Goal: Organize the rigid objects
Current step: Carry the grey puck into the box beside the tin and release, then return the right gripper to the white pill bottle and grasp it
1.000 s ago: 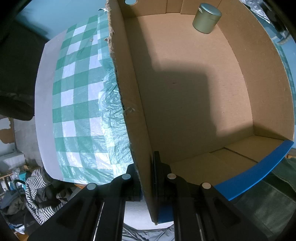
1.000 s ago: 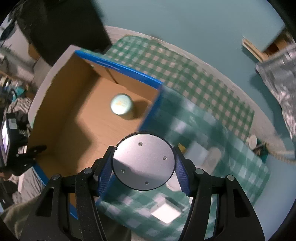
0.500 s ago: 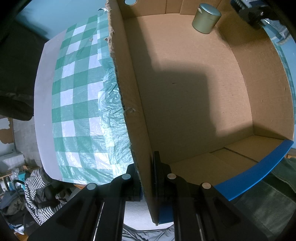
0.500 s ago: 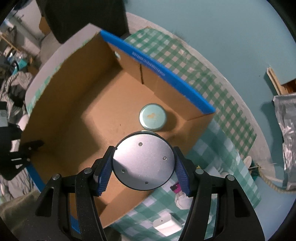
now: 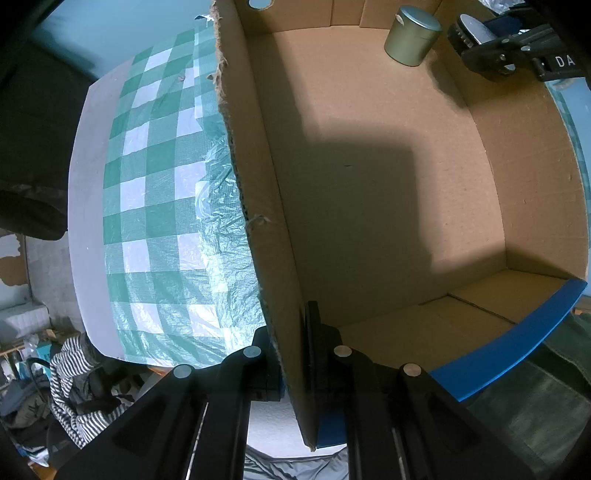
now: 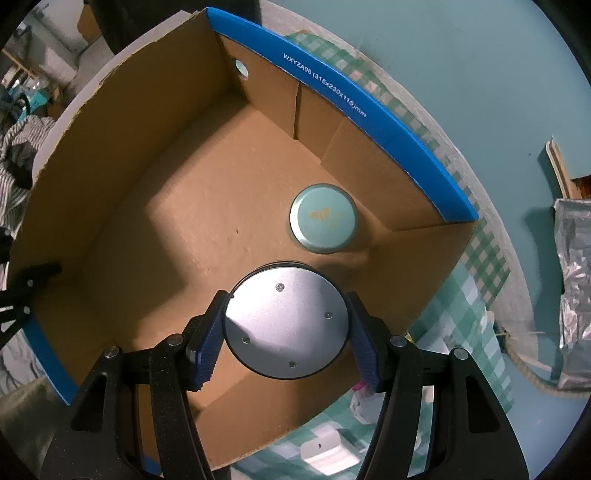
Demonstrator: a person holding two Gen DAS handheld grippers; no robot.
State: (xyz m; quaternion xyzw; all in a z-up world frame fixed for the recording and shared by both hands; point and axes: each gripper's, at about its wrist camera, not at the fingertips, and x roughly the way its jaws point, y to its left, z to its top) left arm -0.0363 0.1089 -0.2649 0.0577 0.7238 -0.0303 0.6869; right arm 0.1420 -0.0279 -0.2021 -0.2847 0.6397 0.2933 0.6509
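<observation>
A green-and-white checked tablecloth (image 5: 155,206) is covering the table, and an open cardboard box (image 6: 207,206) with blue-edged flaps is sitting on it, taking up most of both wrist views. The left gripper (image 5: 295,332) is pointing down at the box's near corner, its jaws clenched on the side wall (image 5: 266,206), one finger outside the cardboard and one inside. The right gripper (image 6: 286,328) is hanging over the box's interior near its right-hand corner, its blue pads (image 6: 208,339) pressing on either side of a round silver metal disc-shaped object (image 6: 286,325) with four small screws in its flat face; whether the object is touching the box floor cannot be told. Just beyond it, a pale green round tin (image 6: 323,223) is standing upright on the box floor, close to the far wall and the right-hand corner; in the left wrist view the same tin (image 5: 412,35) is showing at the far end, with the right gripper (image 5: 476,40) just beside it. Outside the box, small white items (image 6: 325,448) are lying on the cloth, and a crumpled silver foil bag (image 6: 574,288) is resting at the right edge.
</observation>
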